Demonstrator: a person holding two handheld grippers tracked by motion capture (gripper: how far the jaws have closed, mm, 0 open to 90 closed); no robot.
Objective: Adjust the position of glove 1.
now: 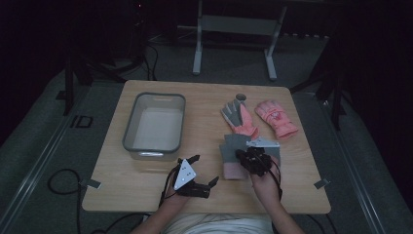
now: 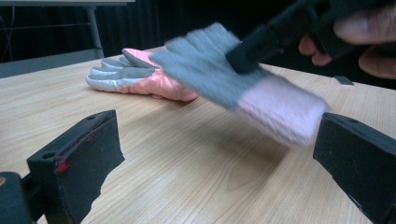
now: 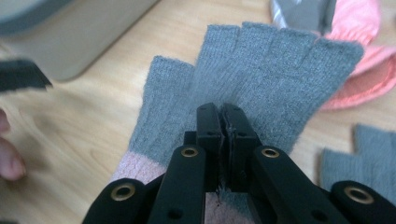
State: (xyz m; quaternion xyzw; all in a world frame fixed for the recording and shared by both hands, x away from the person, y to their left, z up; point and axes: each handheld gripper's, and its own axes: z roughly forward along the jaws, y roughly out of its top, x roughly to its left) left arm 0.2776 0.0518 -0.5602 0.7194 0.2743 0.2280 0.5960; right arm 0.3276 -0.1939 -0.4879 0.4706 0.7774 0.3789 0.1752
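- Holding the grey fingerless glove (image 3: pixel 261 79) in my right gripper (image 3: pixel 223 114): jaws clamped together on the knit at the palm, finger stubs pointing away from me. In the left gripper view the glove hangs lifted off the wood, its pink cuff (image 2: pixel 280 109) drooping lowest.
- Edges: the table (image 1: pixel 146 183) is a light wood board with rounded corners. I see bare wood along the near edge and between the bin (image 1: pixel 155 122) and the gloves. The bin sits on the left half, well in from the left edge.
- A second grey glove (image 3: pixel 359 156) lies flat on the wood just beside the held one, at the right of the right gripper view.
- Count: two grey fingerless gloves, two pink padded gloves, one grey bin, one small grey cylinder (image 1: pixel 240 98) near the far edge.
- One pink glove (image 1: pixel 239 119) lies palm up with a grey palm; the other pink glove (image 1: pixel 276 118) lies just to its right, apart from it.
- Left gripper (image 1: pixel 198 173): released, jaws spread wide with nothing between them, low over the near part of the table, aimed right toward the lifted glove.
- Both forearms come in from the near edge; the right hand (image 1: pixel 265 183) grips its tool from below, over the table's right-centre.
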